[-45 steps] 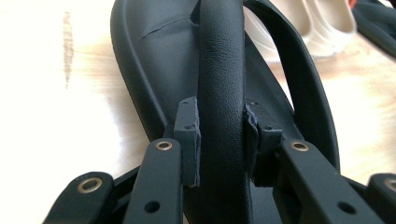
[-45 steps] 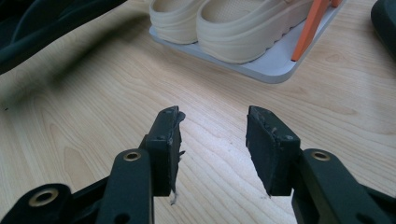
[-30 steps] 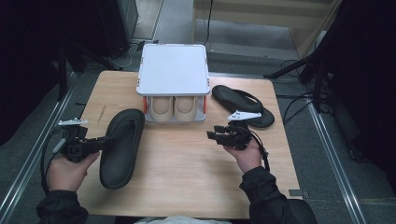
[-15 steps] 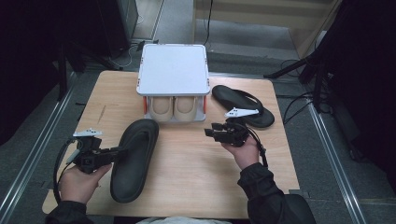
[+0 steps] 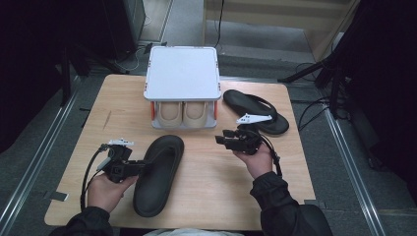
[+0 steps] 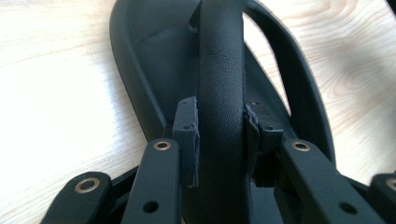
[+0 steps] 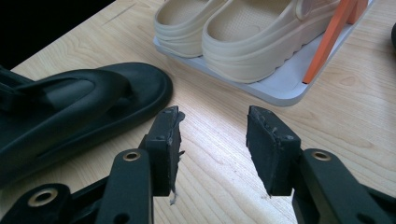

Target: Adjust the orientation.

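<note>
Shifted right: black rubber flip-flop sandal now nearer table centre
Left gripper clamps its strap; right gripper hovers, jaws apart

Free room: bare bench between the near black sandal and the right tool, whose jaws stand apart over bare wood.
Obstacles: white two-tier rack at rear centre, beige clogs filling its lower tier; second black sandal at rear right, just behind the right tool.
Left strip of bench: open beside the left tool.
</note>
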